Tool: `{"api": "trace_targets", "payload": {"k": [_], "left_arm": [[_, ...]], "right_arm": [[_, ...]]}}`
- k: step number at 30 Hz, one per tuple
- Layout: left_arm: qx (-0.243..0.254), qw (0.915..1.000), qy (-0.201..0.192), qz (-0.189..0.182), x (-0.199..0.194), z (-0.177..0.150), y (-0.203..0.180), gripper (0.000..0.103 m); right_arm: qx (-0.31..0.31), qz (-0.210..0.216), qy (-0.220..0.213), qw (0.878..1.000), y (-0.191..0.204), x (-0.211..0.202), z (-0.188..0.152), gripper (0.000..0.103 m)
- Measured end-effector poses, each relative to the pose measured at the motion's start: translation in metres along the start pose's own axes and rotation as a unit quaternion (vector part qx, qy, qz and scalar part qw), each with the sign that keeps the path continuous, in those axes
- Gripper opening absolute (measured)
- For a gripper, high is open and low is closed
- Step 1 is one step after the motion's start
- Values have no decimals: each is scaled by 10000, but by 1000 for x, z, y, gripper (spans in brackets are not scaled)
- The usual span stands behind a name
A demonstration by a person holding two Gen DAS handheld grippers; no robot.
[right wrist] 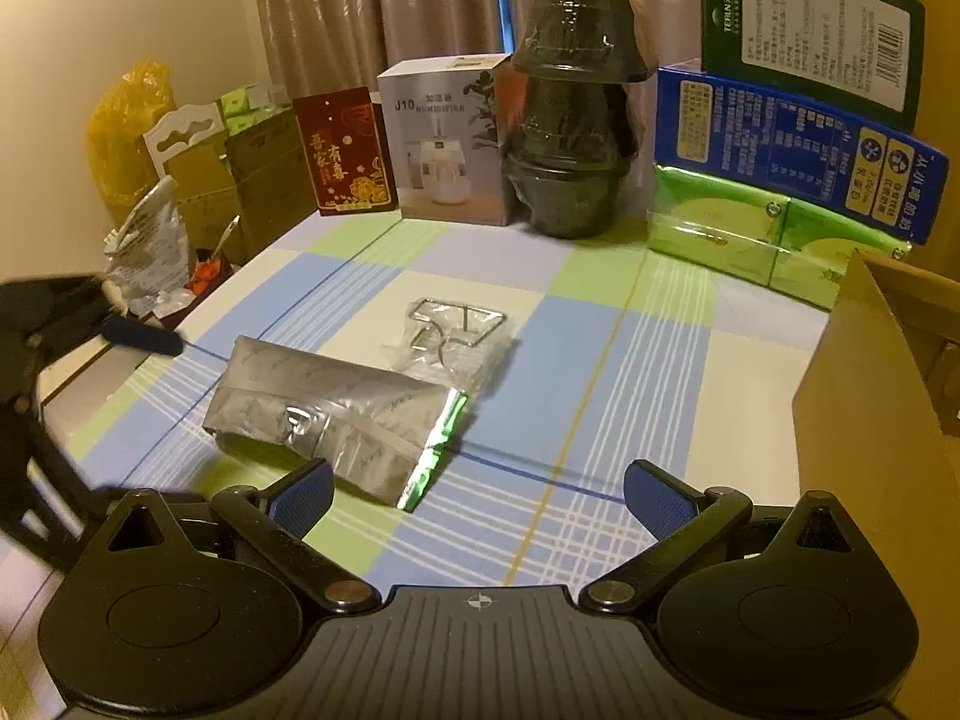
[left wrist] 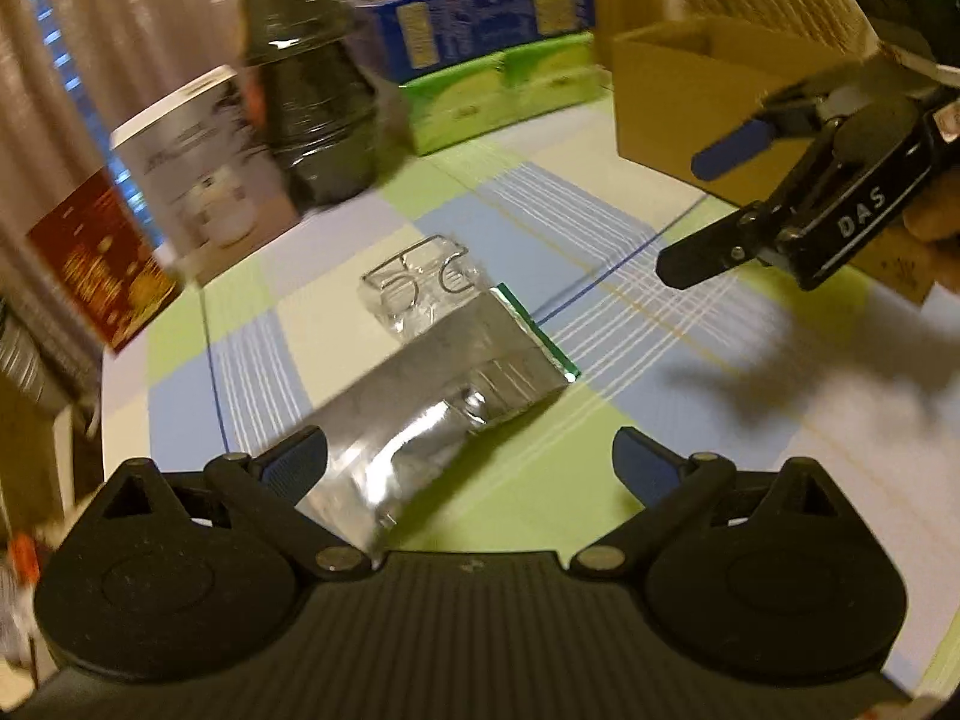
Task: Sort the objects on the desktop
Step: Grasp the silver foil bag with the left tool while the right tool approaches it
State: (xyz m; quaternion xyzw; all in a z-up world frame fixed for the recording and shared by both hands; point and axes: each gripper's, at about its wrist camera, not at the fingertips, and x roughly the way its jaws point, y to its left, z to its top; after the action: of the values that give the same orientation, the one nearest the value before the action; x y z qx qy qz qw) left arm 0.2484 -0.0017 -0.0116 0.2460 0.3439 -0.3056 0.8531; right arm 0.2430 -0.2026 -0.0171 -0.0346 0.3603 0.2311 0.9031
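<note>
A silver foil pouch [left wrist: 432, 396] with a green edge lies on the checked tablecloth; it also shows in the right wrist view [right wrist: 342, 420]. Behind it lies a clear plastic bag with a metal wire hook [left wrist: 420, 282], also in the right wrist view [right wrist: 456, 330]. My left gripper [left wrist: 468, 462] is open, with its left finger over the pouch's near end. My right gripper [right wrist: 477, 498] is open and empty, just in front of the pouch. It shows in the left wrist view [left wrist: 702, 222], hovering open at the right.
An open cardboard box [right wrist: 870, 396] stands at the right. Along the back stand a red box [right wrist: 345, 150], a white humidifier box [right wrist: 447, 144], stacked dark wrapped pots [right wrist: 570, 120], green tissue packs [right wrist: 750, 240] and a blue box [right wrist: 798, 144]. Clutter sits beyond the table's left edge.
</note>
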Motion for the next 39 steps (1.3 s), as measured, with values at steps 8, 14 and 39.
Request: {"api": "trace_targets", "payload": {"k": [8, 14, 39], "left_arm": [[1130, 9916, 406, -486, 38, 21, 21, 89], [1436, 9853, 608, -693, 67, 27, 28, 89], [1248, 9823, 1242, -639, 100, 25, 15, 38]], "right_arm": [[-196, -55, 4, 9998, 3, 18, 6, 100], [-407, -283, 164, 9986, 1, 38, 5, 100], [-326, -302, 431, 9981, -1, 62, 0, 100]]}}
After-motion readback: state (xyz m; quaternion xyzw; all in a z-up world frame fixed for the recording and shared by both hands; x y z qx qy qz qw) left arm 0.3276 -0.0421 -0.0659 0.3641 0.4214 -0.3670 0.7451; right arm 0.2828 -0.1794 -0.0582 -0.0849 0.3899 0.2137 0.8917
